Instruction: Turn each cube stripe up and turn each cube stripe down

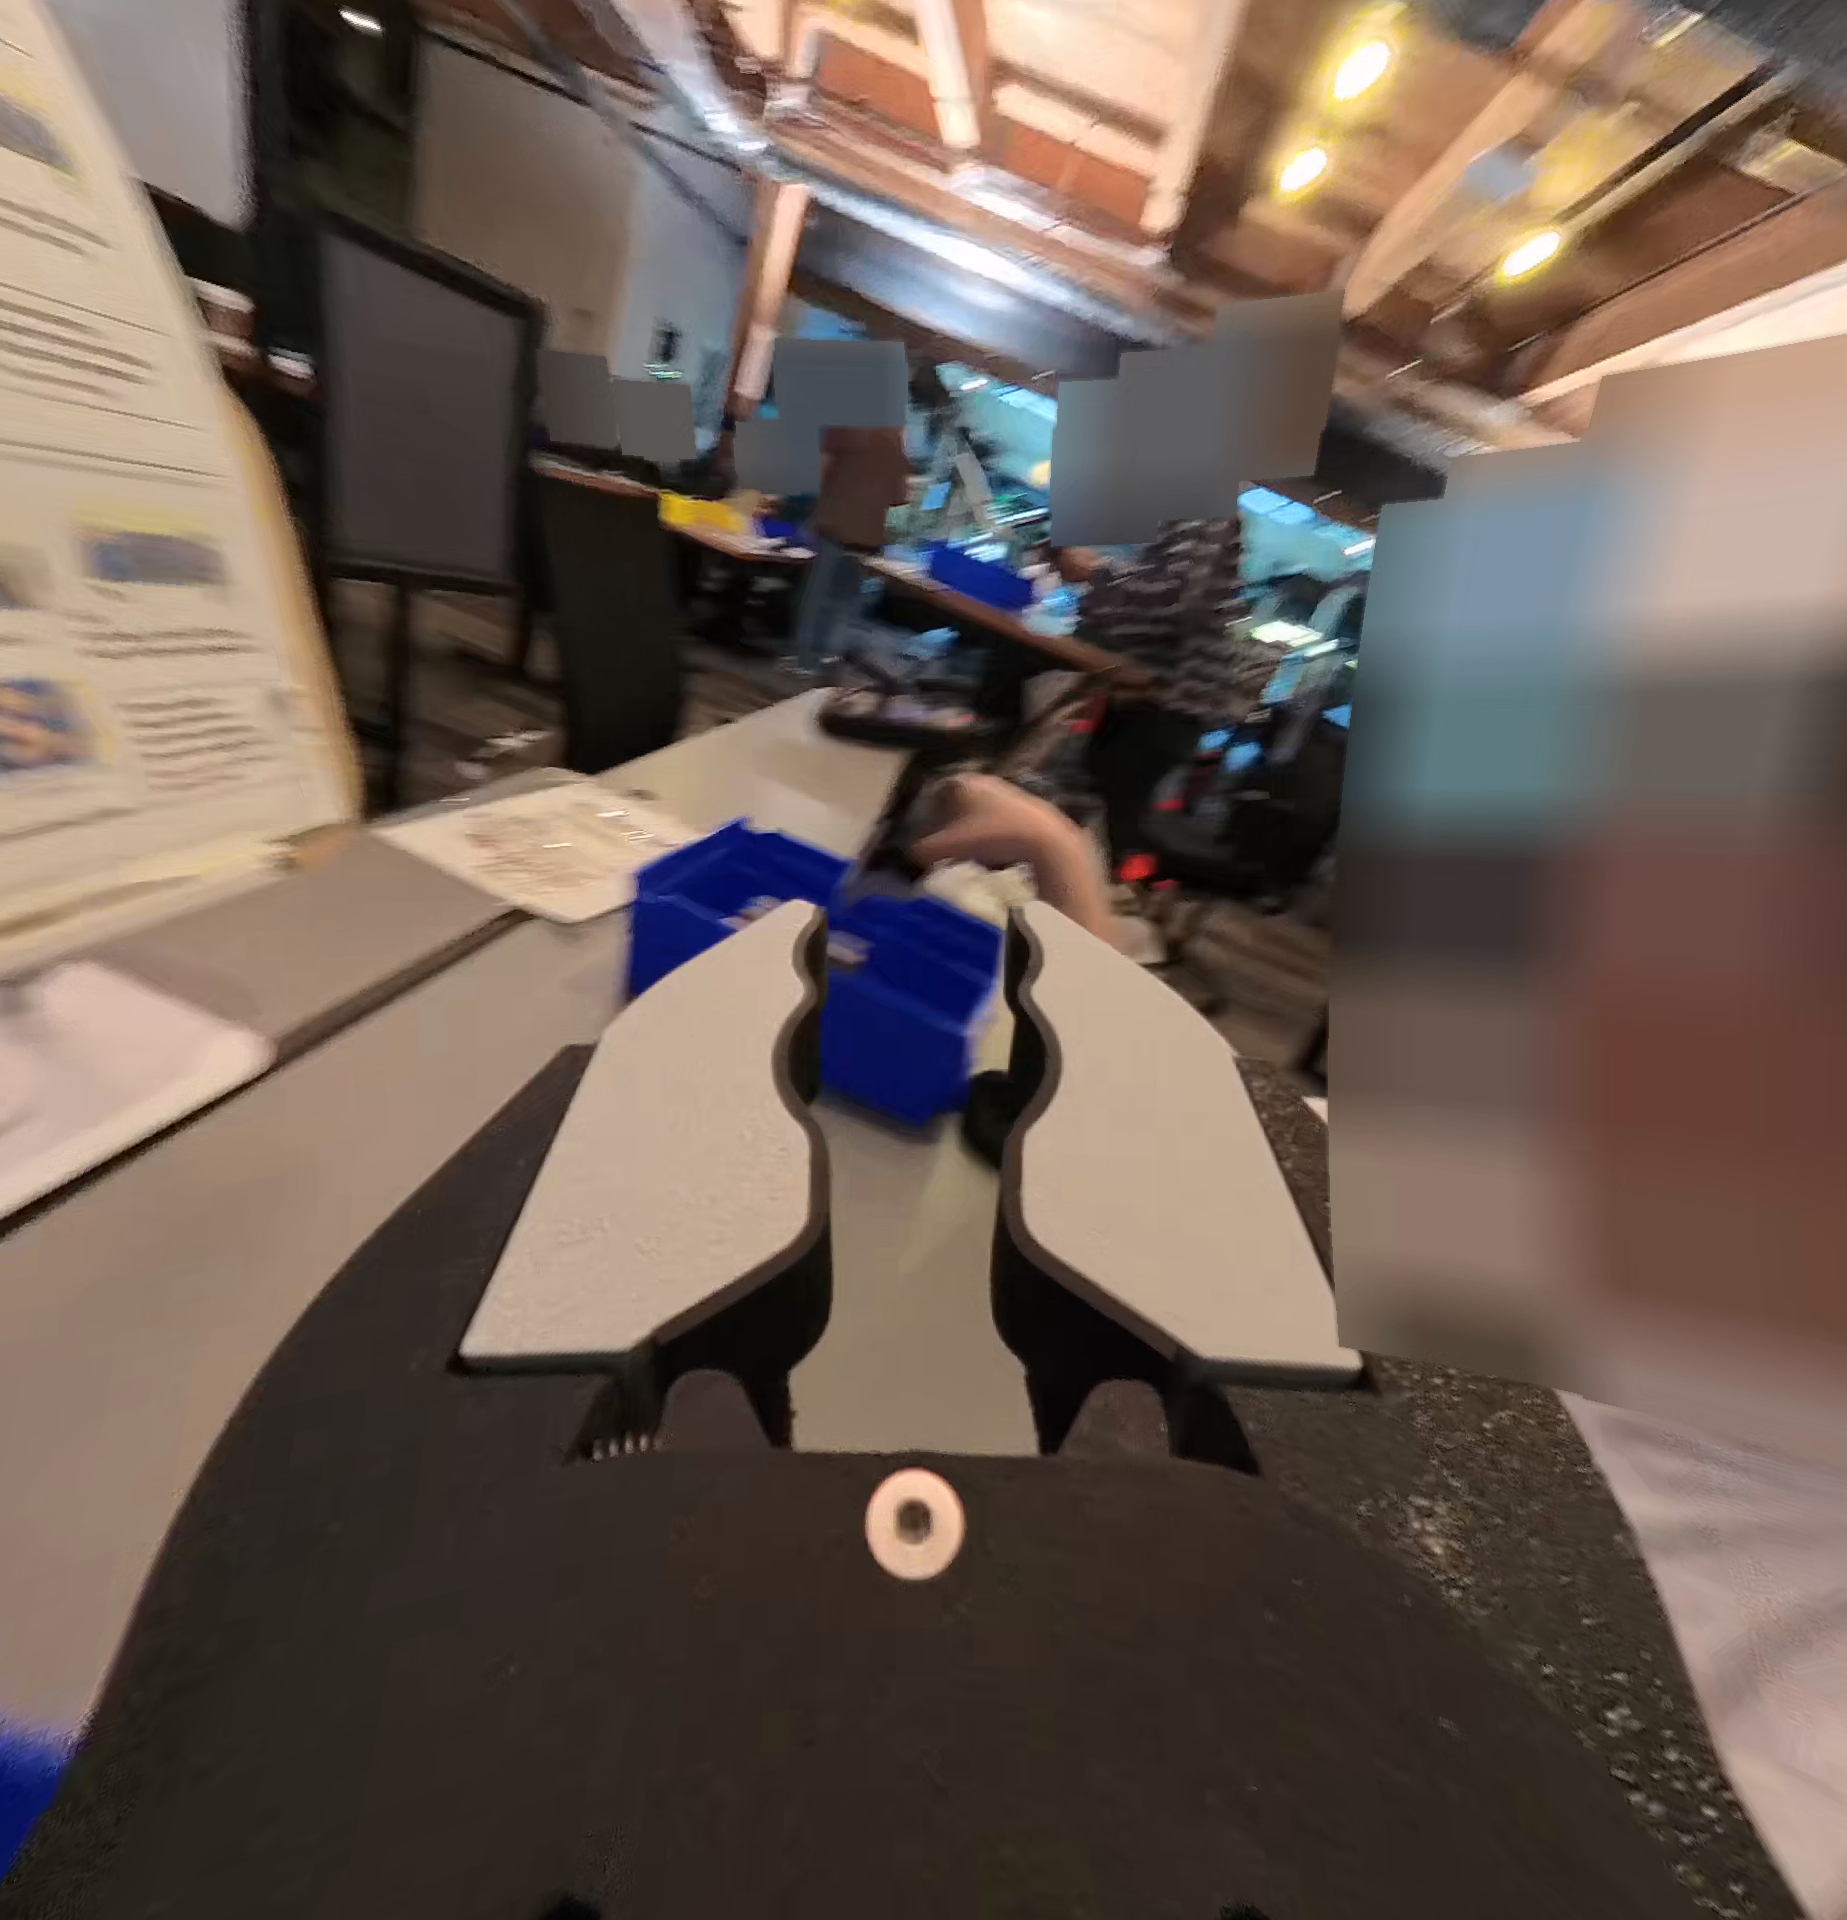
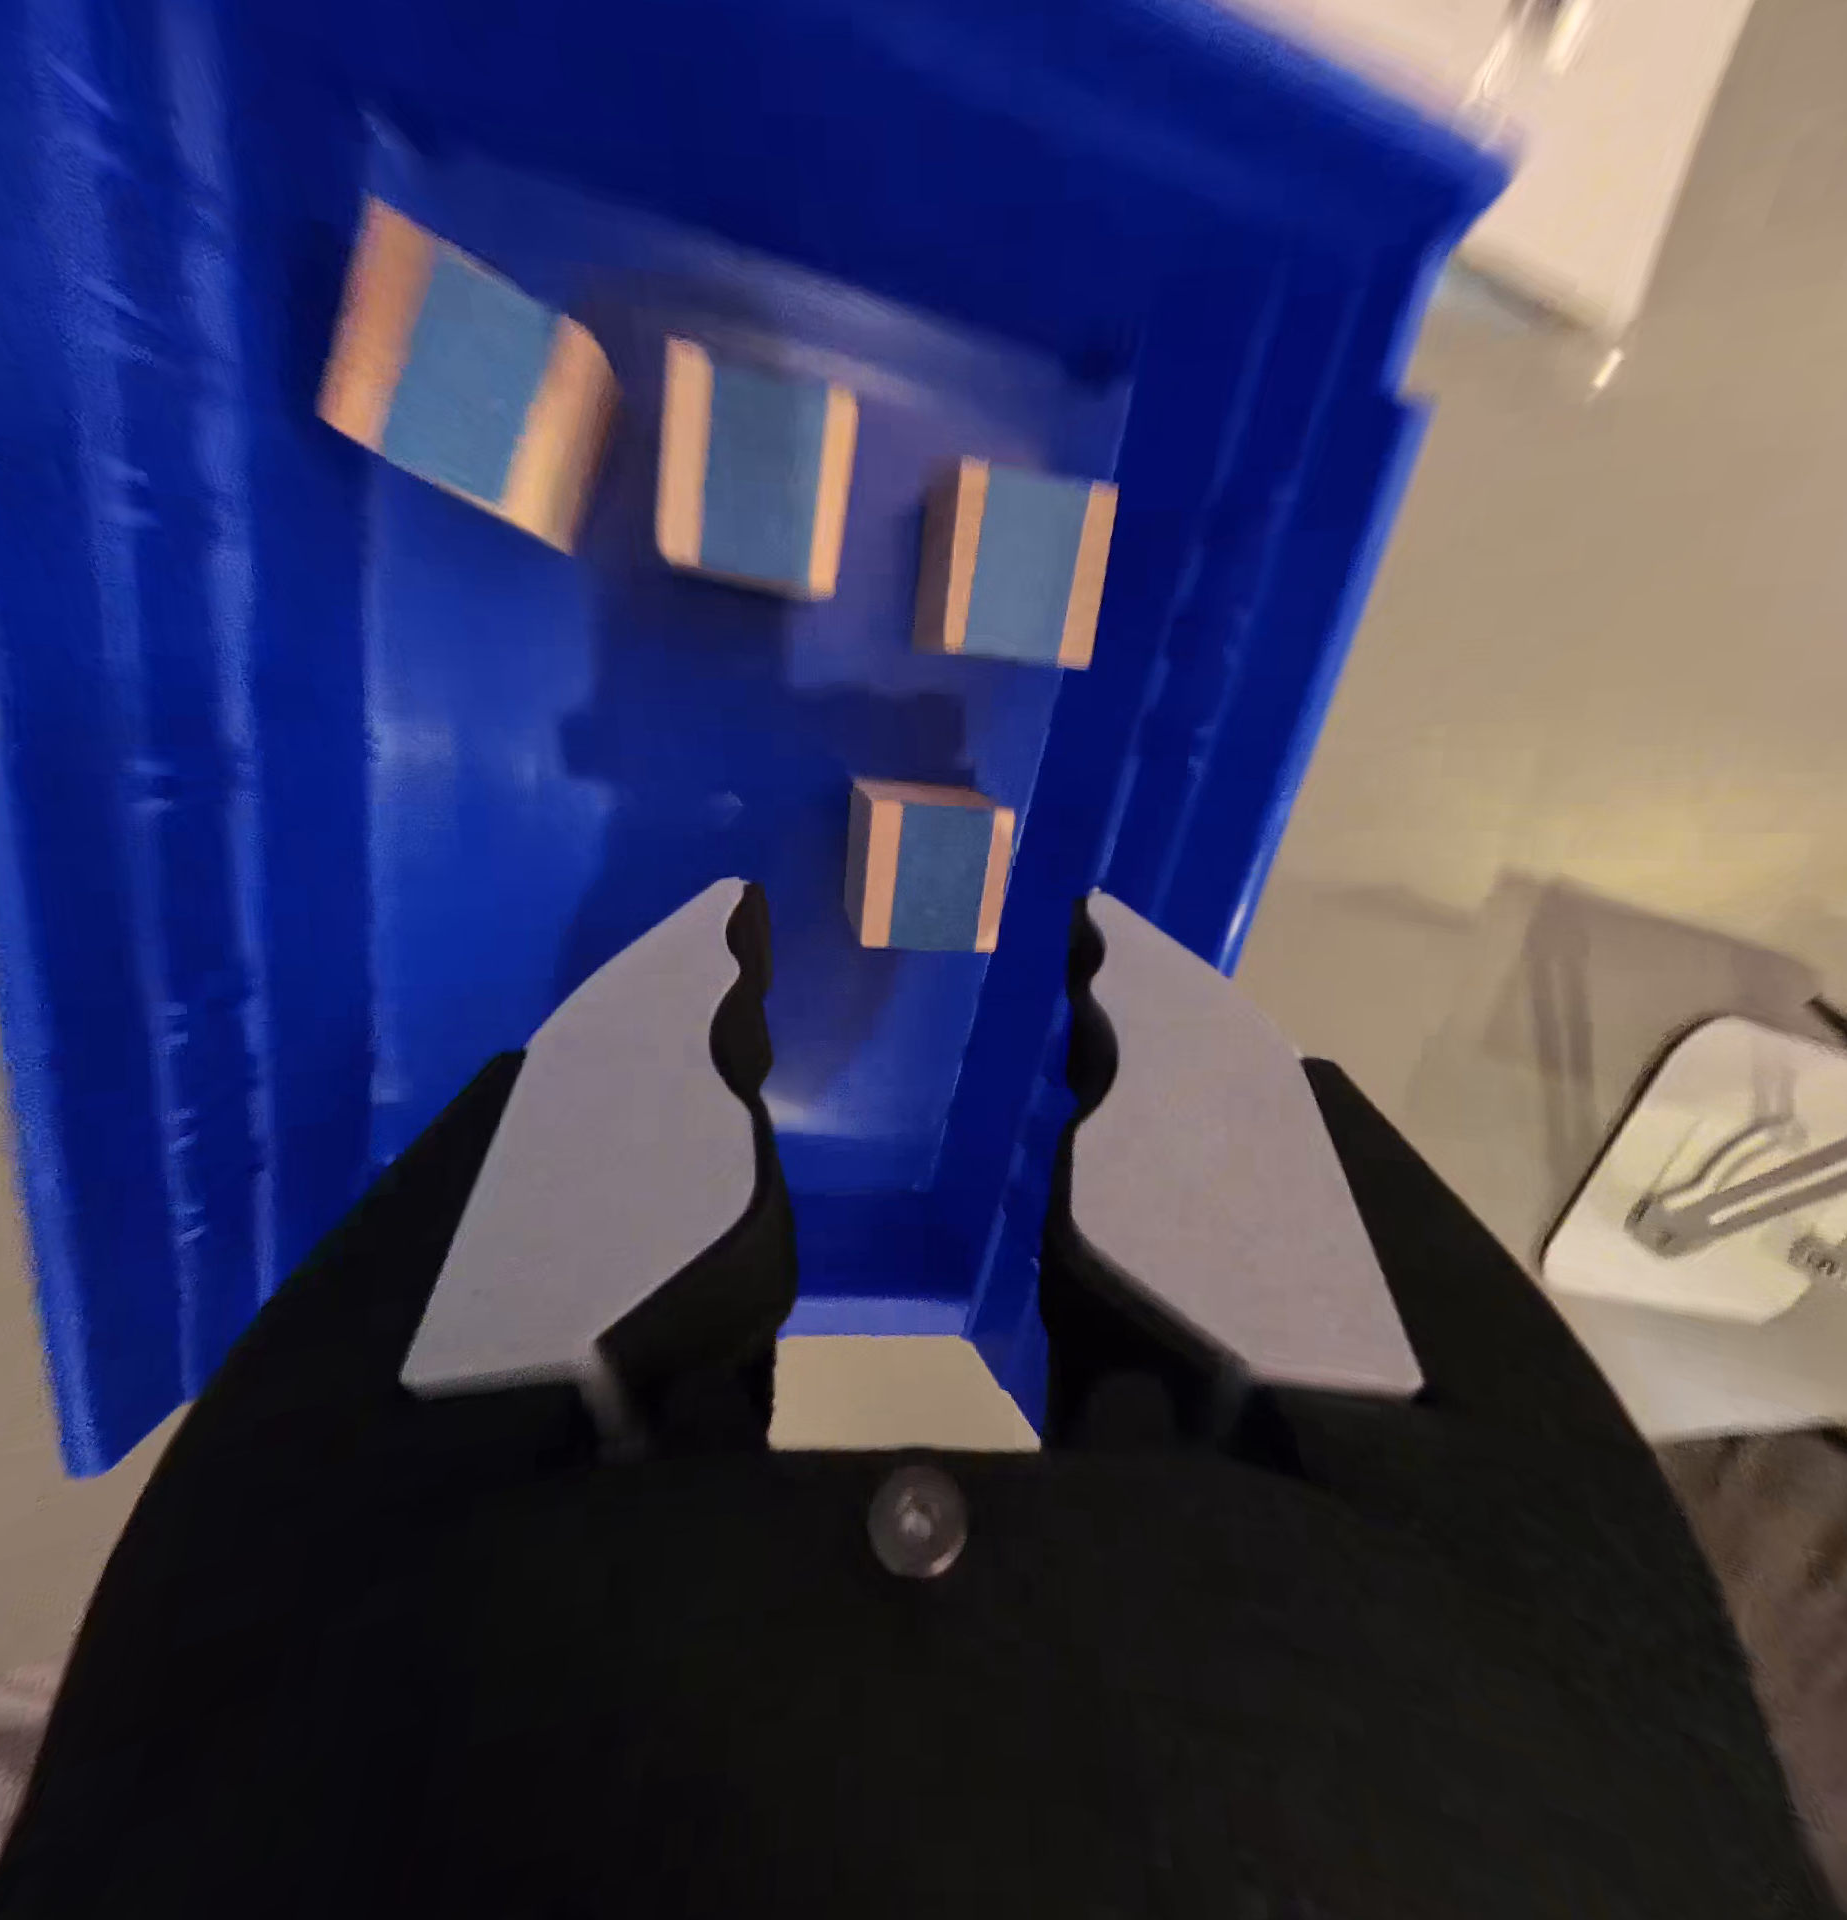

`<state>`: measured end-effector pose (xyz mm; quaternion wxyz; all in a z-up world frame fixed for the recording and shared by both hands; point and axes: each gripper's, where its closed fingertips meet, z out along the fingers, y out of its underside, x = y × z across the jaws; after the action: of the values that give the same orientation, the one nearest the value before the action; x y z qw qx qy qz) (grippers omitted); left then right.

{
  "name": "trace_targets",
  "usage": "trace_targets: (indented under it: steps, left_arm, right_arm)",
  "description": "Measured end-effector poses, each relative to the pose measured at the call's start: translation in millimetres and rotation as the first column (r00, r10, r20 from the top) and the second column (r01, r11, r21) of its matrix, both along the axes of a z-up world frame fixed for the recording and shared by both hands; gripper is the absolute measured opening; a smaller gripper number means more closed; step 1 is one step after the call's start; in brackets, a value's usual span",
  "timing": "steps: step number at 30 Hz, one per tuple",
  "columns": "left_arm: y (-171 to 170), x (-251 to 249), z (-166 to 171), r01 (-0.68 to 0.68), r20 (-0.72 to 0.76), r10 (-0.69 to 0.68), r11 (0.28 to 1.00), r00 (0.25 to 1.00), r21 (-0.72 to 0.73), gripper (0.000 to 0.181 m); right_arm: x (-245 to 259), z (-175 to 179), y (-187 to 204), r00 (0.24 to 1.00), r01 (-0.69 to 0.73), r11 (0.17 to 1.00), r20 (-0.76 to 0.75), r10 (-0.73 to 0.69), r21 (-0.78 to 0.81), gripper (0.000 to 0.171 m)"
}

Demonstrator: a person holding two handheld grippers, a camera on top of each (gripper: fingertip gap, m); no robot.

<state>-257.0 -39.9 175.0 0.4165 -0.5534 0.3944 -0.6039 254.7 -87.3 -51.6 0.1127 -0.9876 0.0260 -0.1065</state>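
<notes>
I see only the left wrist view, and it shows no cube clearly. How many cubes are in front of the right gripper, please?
Observer: Four cubes lie in a blue bin, three in a row and one nearer to the gripper.
Operator: Which face do they show upward?
Observer: All four show a blue stripe between tan edges toward the camera.
Operator: Does the right gripper hold one of them?
Observer: No. The right gripper has its jaws apart and empty, and the nearest cube lies free on the bin floor near their tips.
</notes>
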Motion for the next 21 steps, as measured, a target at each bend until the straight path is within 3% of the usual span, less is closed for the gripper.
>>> trace_targets:
  steps: [3,4,7,8,11,14,19,21]
  left_arm:
    - [34.6,-30.8,-35.0,-0.216,-0.240,0.243,0.967,0.940,0.136,0.027]
    - [54.3,-46.1,-56.2,-0.304,-0.361,0.352,0.935,0.864,0.183,0.027]
    - [114.1,-105.3,-118.7,-0.532,-0.640,0.586,0.788,0.497,0.309,0.029]
    - [128.1,-115.3,-133.5,-0.566,-0.680,0.593,0.764,0.430,0.309,0.029]
    - [158.2,-113.0,-172.8,-0.626,-0.741,0.521,0.760,0.423,0.177,0.030]
    - [182.3,-117.4,-216.2,-0.712,-0.823,0.455,0.697,0.341,0.090,0.034]
    - [206.9,-144.8,-261.1,-0.761,-0.883,0.461,0.603,0.086,0.240,0.057]
    - [210.3,-143.5,-268.4,-0.758,-0.885,0.460,0.602,0.071,0.252,0.058]
  right_arm:
    - [-14.5,43.2,17.7,0.995,-0.094,0.971,0.060,0.082,0.219,0.055]
    - [-19.8,56.0,22.9,0.991,-0.124,0.951,0.079,0.106,0.282,0.056]
    - [-36.4,81.8,33.7,0.980,-0.195,0.892,0.111,0.163,0.409,0.050]
    - [-40.4,85.0,35.3,0.977,-0.210,0.882,0.119,0.175,0.422,0.050]
    - [-45.3,82.3,35.8,0.969,-0.238,0.889,0.154,0.192,0.390,0.049]
    - [-47.5,76.3,37.2,0.962,-0.259,0.900,0.181,0.207,0.350,0.049]
    - [-50.7,69.6,39.4,0.958,-0.269,0.911,0.188,0.218,0.313,0.049]
    - [-52.6,67.0,39.8,0.955,-0.277,0.913,0.188,0.228,0.300,0.049]
